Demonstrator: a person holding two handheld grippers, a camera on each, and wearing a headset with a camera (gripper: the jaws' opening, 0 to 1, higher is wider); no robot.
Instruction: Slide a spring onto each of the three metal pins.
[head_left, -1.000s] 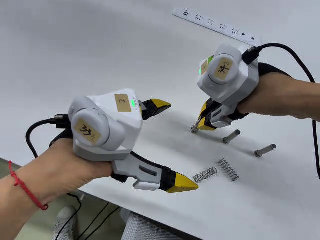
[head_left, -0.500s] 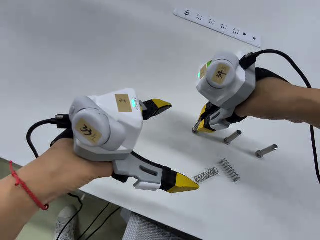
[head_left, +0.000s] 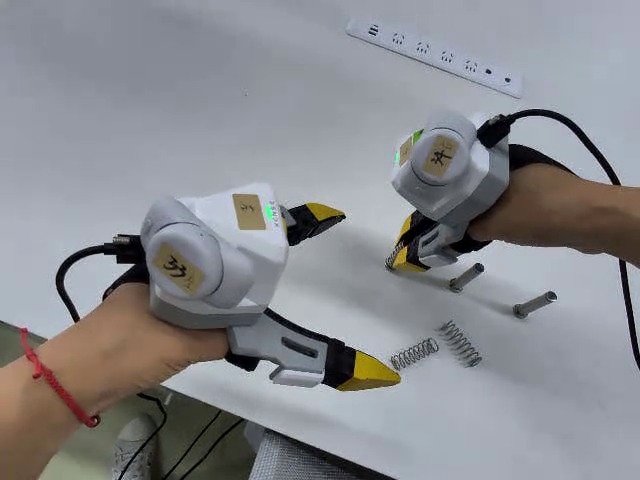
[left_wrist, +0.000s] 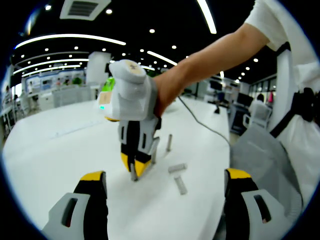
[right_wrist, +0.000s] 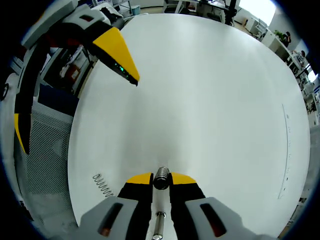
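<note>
**One spring in the jaws, two more waiting on the bench**

We see the right gripper (head_left: 397, 262) clamped on a spring (right_wrist: 161, 176), its yellow tips pointed down at the white table (head_left: 200, 110). In the left gripper view the load stands nearly upright under those tips. Behind the spring, between the same jaws, runs a metal shank (right_wrist: 159, 220) that we take for one of the three pins. We judge that the spring is pinched near its end so it can be pushed along the pin, with the table as a stop.

The left gripper (head_left: 369, 295) hovers with its jaws spread wide and holds nothing, apart from the right one. We read it as kept free to steady or fetch the next part.

Just beside the right gripper's tips lies the nearer pin (head_left: 465, 277), and beyond it the farther pin (head_left: 533, 304), both flat and bare. Beyond the left gripper's lower jaw lie the first loose spring (head_left: 414, 352) and the second loose spring (head_left: 460, 342), set at an angle; we cannot tell whether they touch. By our reckoning, two pins are not yet served
</note>
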